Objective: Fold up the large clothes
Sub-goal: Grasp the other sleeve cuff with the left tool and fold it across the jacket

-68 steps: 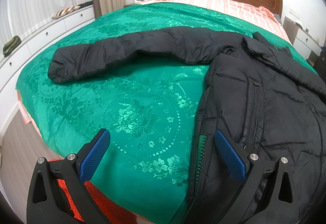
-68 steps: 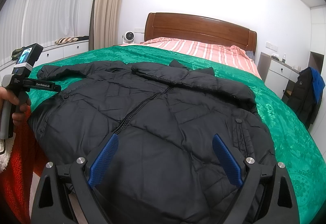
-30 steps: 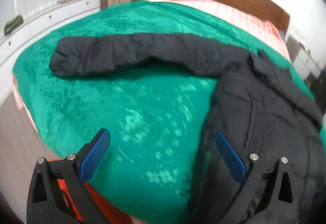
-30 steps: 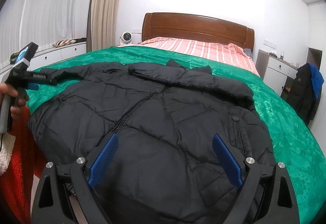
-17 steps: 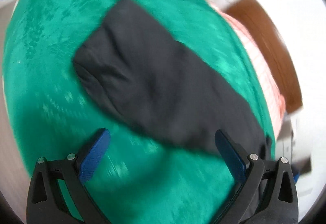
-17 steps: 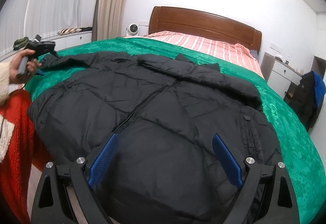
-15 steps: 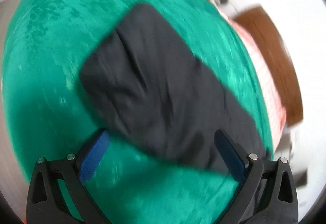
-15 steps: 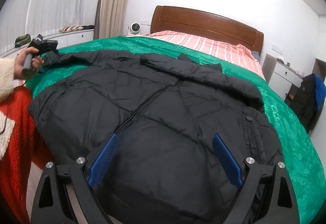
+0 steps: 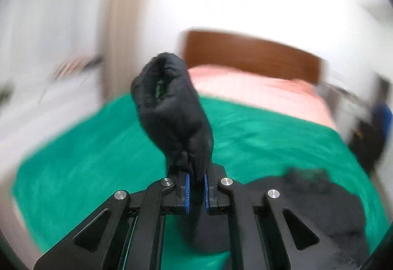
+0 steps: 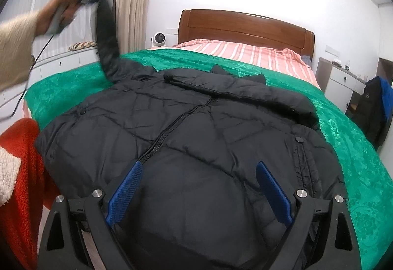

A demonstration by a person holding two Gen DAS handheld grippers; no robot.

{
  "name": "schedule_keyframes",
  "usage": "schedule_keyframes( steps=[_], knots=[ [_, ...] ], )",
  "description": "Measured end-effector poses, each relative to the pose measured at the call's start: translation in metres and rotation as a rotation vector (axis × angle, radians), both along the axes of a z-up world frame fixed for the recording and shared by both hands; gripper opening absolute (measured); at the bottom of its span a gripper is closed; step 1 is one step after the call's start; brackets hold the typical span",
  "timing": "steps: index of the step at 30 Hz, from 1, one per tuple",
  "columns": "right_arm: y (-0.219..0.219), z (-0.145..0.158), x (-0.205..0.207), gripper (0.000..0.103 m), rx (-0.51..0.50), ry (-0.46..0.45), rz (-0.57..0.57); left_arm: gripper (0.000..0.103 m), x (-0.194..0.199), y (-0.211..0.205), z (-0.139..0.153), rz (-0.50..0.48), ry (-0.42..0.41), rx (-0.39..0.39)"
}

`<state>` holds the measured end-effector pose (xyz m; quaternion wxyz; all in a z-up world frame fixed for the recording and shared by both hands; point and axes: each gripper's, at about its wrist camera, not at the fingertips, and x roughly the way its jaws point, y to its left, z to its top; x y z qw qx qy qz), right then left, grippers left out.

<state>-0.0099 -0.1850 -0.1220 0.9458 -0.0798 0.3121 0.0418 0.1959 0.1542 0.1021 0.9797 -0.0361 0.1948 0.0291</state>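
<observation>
So the big black puffer jacket [image 10: 196,147] is lying front-up on the bed, zipped, spread over the green bedspread [image 10: 343,137], collar toward the wooden headboard [image 10: 245,24]. The hem end hangs near the foot edge, closest to the right wrist camera.

The left claw [image 9: 195,187] is clamped down tight on the jacket's sleeve [image 9: 172,110] near the cuff; both blue pads are pinching the black fabric, and the cuff end stands up above the claw with the opening facing the camera. That view is pretty motion-blurred, so I can't make out much beyond the bed and headboard behind it.

From the right wrist view you can see the pose: the person's left hand [image 10: 59,14] is raised high at the upper left, arm in a cream sleeve [image 10: 14,49] reaching up and out, with the left claw blurred at the top. The black jacket sleeve runs from there down to the shoulder of the jacket, so it's lifted clear off the bedspread while the body of the jacket lies flat.

The right claw [image 10: 199,193] is spread wide with nothing between the pads. It's angled down over the lower front of the jacket, left pad just beside the bottom of the zipper [image 10: 172,127], not gripping anything.

Other bits: an orange-red knit [image 10: 22,171] at the lower left, a small white fan [image 10: 158,39] by the headboard, and striped pink bedding [image 10: 245,53] past the green cover.
</observation>
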Motion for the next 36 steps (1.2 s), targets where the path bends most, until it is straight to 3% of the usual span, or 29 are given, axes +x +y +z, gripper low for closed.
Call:
schedule_keyframes(
  steps=[3, 6, 8, 9, 10, 12, 14, 17, 23, 25, 28, 31, 34, 36],
  knots=[
    [-0.002, 0.005, -0.003, 0.093, 0.004, -0.022, -0.005, 0.007, -0.001, -0.115, 0.024, -0.228, -0.059, 0.127],
    [-0.006, 0.009, -0.006, 0.093, 0.009, -0.036, -0.017, 0.01, -0.004, -0.218, 0.006, -0.418, -0.052, 0.213],
    [-0.01, 0.01, -0.008, 0.093, 0.011, -0.04, -0.026, 0.028, -0.004, -0.28, -0.029, -0.538, 0.023, 0.286],
    [-0.013, 0.012, -0.009, 0.093, 0.014, -0.045, -0.034, 0.062, -0.002, -0.302, -0.048, -0.569, 0.072, 0.324],
    [-0.016, 0.013, -0.01, 0.093, 0.016, -0.05, -0.039, 0.089, -0.003, -0.322, -0.072, -0.576, 0.12, 0.362],
    [-0.02, 0.018, -0.014, 0.093, 0.021, -0.068, -0.051, 0.093, -0.011, -0.345, -0.116, -0.588, 0.184, 0.406],
    [-0.023, 0.022, -0.018, 0.093, 0.024, -0.085, -0.058, 0.093, -0.02, -0.347, -0.155, -0.611, 0.28, 0.439],
    [-0.027, 0.024, -0.019, 0.093, 0.031, -0.096, -0.064, 0.093, -0.037, -0.336, -0.18, -0.589, 0.334, 0.48],
    [-0.024, 0.023, -0.013, 0.093, 0.046, -0.081, -0.057, 0.093, -0.079, -0.252, -0.166, -0.533, 0.361, 0.44],
    [-0.021, 0.022, -0.013, 0.093, 0.036, -0.083, -0.043, 0.096, -0.074, -0.23, -0.158, -0.505, 0.361, 0.431],
    [-0.015, 0.02, -0.012, 0.093, 0.011, -0.09, -0.023, 0.1, -0.078, -0.197, -0.144, -0.443, 0.351, 0.383],
    [-0.016, 0.016, -0.009, 0.093, 0.016, -0.075, -0.022, 0.101, -0.08, -0.174, -0.138, -0.384, 0.351, 0.28],
    [-0.018, 0.015, -0.009, 0.093, 0.02, -0.069, -0.032, 0.101, -0.084, -0.161, -0.155, -0.336, 0.368, 0.185],
    [-0.018, 0.015, -0.011, 0.093, 0.014, -0.069, -0.038, 0.101, -0.086, -0.161, -0.176, -0.314, 0.39, 0.162]
  ],
)
